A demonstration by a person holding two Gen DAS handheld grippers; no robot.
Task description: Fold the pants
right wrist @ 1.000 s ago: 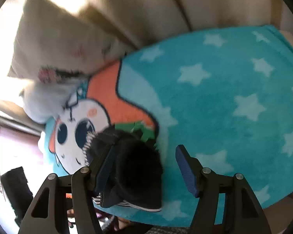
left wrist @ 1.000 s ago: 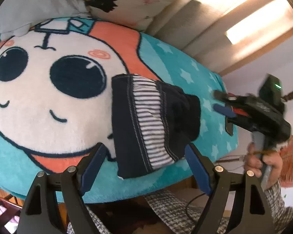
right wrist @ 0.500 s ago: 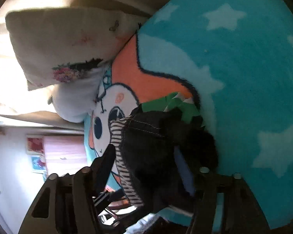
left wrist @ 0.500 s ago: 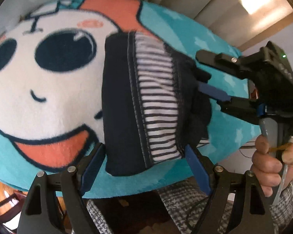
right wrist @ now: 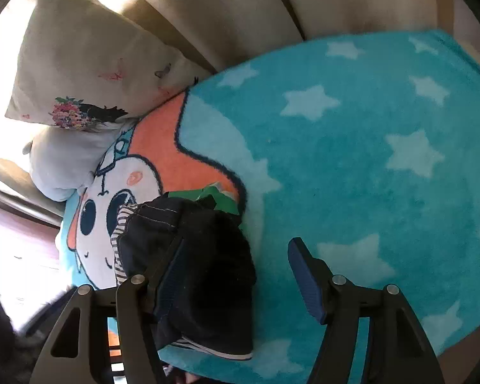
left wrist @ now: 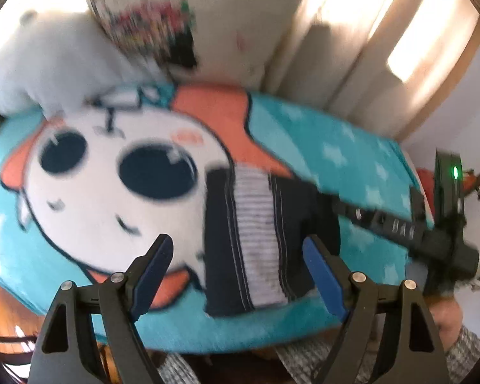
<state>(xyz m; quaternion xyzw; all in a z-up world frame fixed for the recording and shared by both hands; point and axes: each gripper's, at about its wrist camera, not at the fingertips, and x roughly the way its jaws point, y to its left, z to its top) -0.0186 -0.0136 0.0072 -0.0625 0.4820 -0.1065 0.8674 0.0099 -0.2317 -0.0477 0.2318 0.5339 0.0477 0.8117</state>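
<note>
Left gripper [left wrist: 236, 265] hovers above blanket [right wrist: 352, 166], jaws wide, empty. Right gripper [right wrist: 236, 272] jaws opening, straddling dark end of folded pants [left wrist: 259, 240]; pad contact apparently absent, view blurred. Pants lie near blanket's front edge, long axis front-to-back in left wrist view.

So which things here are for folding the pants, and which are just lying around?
For the job:
- dark navy pants with a striped lining, already folded small
- left gripper, open
- right gripper, jaws opening, one finger lying on the pants

Just lying about:
- turquoise cartoon-face blanket with stars
- cream flowered pillow
- white plush toy
- green cloth
</note>
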